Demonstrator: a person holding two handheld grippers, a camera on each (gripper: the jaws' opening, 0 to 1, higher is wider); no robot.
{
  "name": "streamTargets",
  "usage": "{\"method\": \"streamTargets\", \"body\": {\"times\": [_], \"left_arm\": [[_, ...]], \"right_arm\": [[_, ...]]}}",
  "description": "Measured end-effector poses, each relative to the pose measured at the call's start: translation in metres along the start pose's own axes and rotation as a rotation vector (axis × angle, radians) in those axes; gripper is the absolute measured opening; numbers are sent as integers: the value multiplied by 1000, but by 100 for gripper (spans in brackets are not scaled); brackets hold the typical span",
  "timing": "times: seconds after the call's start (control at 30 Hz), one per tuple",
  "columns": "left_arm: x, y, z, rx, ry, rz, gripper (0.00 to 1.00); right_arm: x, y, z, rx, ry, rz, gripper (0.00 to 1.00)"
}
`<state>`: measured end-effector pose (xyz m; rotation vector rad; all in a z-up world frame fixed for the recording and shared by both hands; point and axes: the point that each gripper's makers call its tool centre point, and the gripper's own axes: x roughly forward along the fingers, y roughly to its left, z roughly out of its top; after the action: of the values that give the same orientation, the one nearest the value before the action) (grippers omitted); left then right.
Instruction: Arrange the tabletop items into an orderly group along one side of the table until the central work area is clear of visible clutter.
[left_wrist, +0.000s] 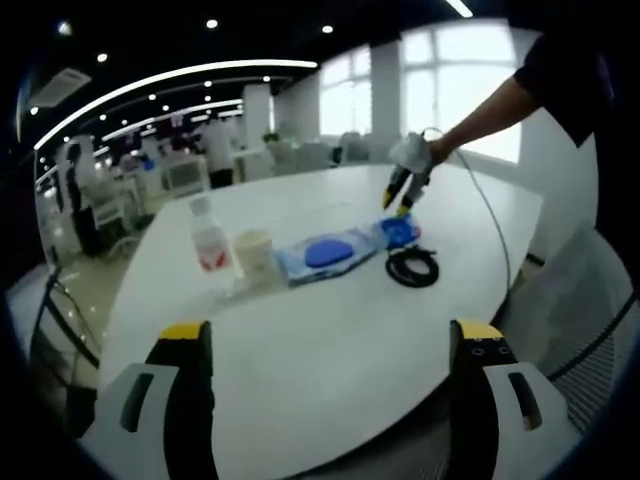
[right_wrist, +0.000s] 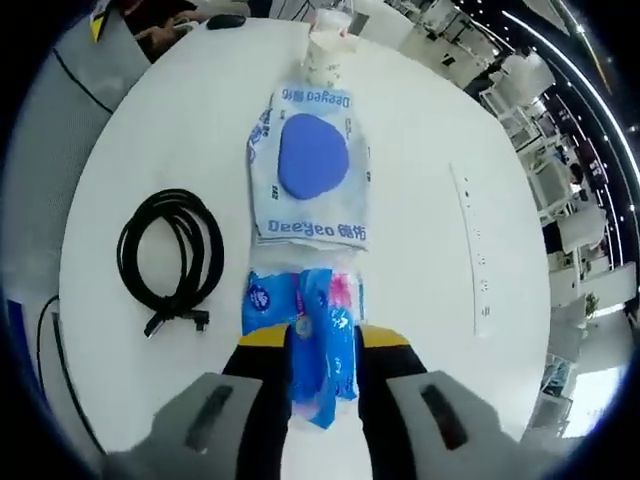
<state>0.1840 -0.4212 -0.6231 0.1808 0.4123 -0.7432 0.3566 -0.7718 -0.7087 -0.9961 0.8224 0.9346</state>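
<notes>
Right tool (right_wrist: 322, 375) is clamped on a small crinkly blue tissue pack (right_wrist: 318, 345) lying on the bench (right_wrist: 420, 200), end to end with the flat wet-wipe pack (right_wrist: 308, 165) with its round blue lid; left tool (left_wrist: 330, 345) hangs apart and empty over bare white bench. Row looks partly built: paper cup (left_wrist: 252, 252) and clear plastic bottle (left_wrist: 209, 237) stand just past the wipes. Coiled black rubbery cable (right_wrist: 170, 255) lies beside the row, likely still to tidy.
</notes>
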Motion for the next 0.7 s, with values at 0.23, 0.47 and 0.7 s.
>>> {"method": "streamTargets", "body": {"times": [0.23,0.47,0.7], "left_arm": [[0,-2,4,3,-23,-7,98],[0,-6,7,9,-36,-18,100],[-1,-7,8,16,-42,-22,100]], "right_arm": [[-9,13,8,82,-38,-25,39],[-14,32,14,135,-75,-30,46],[-15,52,21,197,-111,-34,50]]}}
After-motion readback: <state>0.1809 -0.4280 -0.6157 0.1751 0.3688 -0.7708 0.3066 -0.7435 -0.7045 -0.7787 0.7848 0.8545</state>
